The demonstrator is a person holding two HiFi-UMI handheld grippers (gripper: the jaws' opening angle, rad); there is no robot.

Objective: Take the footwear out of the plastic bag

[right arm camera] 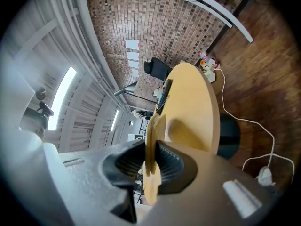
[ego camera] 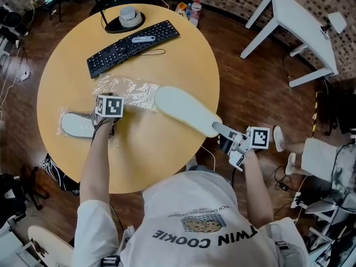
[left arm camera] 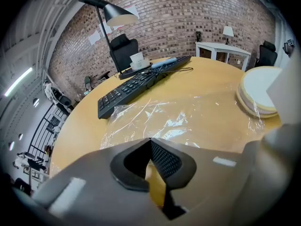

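Where the flat white slipper (ego camera: 183,111) is hanging: over the round tan wooden table (ego camera: 167,154) — toe end at the crumpled clear plastic bag's (ego camera: 125,88) edge.
Right gripper (ego camera: 221,130): clamping the slipper's heel edge.
Left gripper (left arm camera: 150,142): pressing its jaws together tip to tip — sitting at the bag, near a second white slipper (ego camera: 77,125).

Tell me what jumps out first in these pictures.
A long white slipper stretches at an angle over the round yellow table, its heel at the rim clamped in the jaws of the right gripper. The left gripper is shut on the crumpled plastic bag, beside a second slipper.
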